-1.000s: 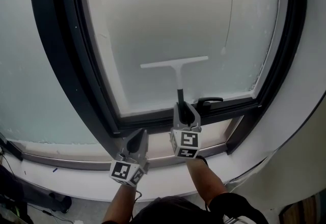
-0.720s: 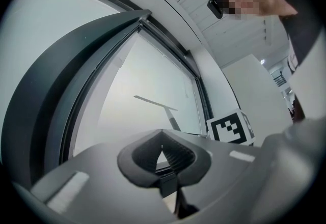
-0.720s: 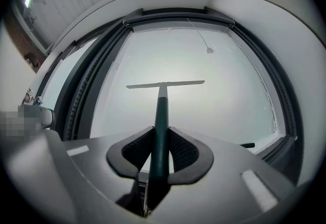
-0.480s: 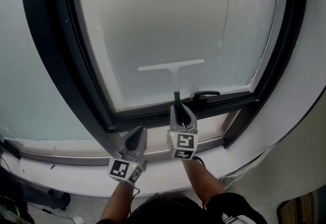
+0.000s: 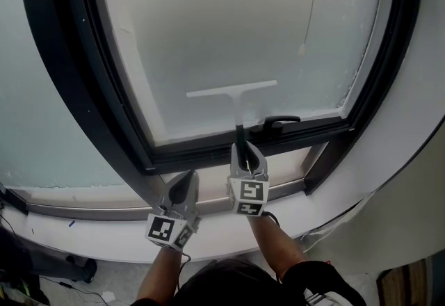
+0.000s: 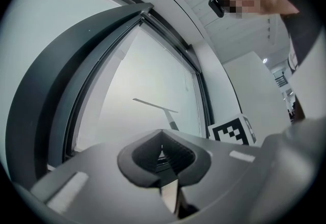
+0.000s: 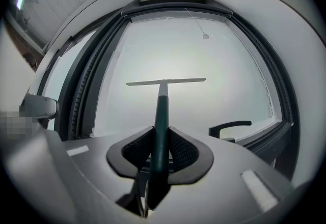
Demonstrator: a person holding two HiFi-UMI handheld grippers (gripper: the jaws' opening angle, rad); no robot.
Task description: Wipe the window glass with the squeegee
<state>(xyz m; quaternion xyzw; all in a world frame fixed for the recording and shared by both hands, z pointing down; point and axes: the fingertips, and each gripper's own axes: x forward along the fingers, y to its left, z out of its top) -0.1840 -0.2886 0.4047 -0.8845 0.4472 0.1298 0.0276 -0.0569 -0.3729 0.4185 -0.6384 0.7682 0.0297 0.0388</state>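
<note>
The squeegee [image 5: 236, 99] has a white blade and a dark green handle [image 7: 161, 116]; its blade [image 7: 165, 81] lies flat against the frosted window glass [image 5: 236, 26], low on the pane. My right gripper [image 5: 247, 156] is shut on the handle's lower end, just below the window's bottom frame. My left gripper [image 5: 182, 190] hangs lower and to the left, its jaws together with nothing between them. In the left gripper view the squeegee [image 6: 155, 106] shows ahead on the pane, with the left gripper [image 6: 163, 156] below it.
A black window handle [image 5: 278, 122] sits on the bottom frame right of the squeegee handle. The dark window frame [image 5: 83, 75] surrounds the pane. A white sill [image 5: 104, 242] runs below. A thin cord with a small knob [image 5: 302, 49] hangs before the glass.
The squeegee blade and my right gripper have stayed low on the pane while the head view shifted slightly; the left gripper has hardly moved.
</note>
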